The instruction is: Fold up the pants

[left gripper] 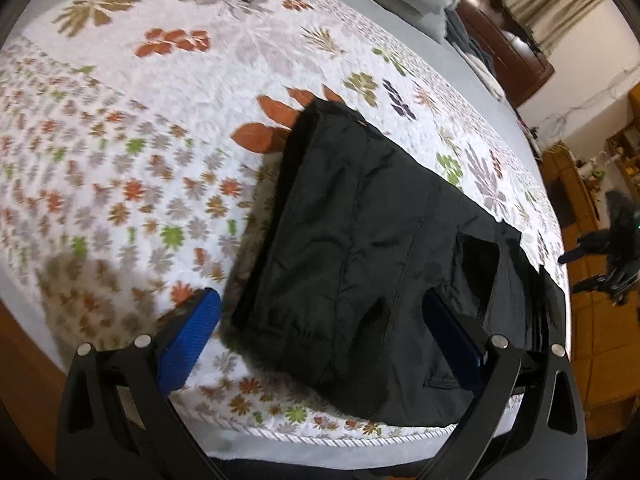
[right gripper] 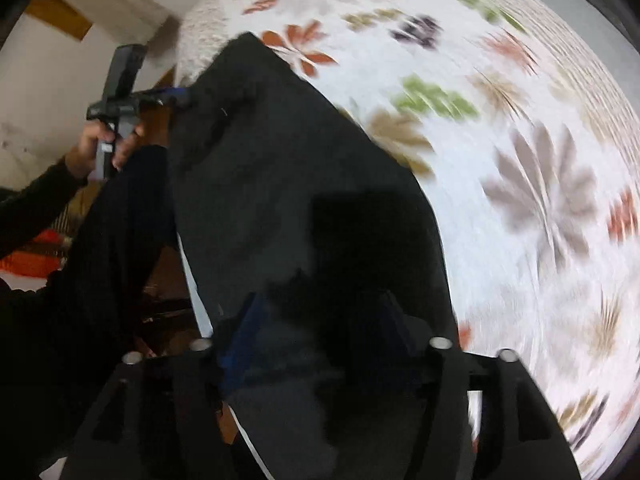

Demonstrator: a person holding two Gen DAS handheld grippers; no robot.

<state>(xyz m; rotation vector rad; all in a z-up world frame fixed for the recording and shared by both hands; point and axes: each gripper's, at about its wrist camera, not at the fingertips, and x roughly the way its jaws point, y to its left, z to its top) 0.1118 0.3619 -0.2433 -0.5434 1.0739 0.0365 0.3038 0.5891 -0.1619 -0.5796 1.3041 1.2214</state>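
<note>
Pants: black pants (left gripper: 360, 240) lie on the bed (left gripper: 180, 92), on a white bedspread printed with flowers, near the bed's near edge. They look folded into a compact stack; layered edges show along one side.
Left claw: left claw (left gripper: 320, 328) hovers over the near end of the pants, blue-padded fingers (left gripper: 192, 340) spread wide, nothing between them. One finger is over the bedspread, the other over the dark cloth.
Left claw, other view: in the right wrist view it sits at the far corner of the pants, with the person's hand (right gripper: 102, 140) on its handle. Whether it touches the cloth there cannot be told; that view is blurred.
Right claw: right claw (right gripper: 320, 340) is low over the pants, dark cloth filling the gap between its fingers. Blur and shadow hide the pads, so I cannot tell if it is gripping or only resting above.
Step in hand: judged late in the fold, either a last fold-over or squaring up the stack.
Next move calls for: both claws taking matching corners at one end, lifting evenly, keeping the layers from sliding, and laying the edge flush.
Risk: slick fabric may slip and skew the stack.
</note>
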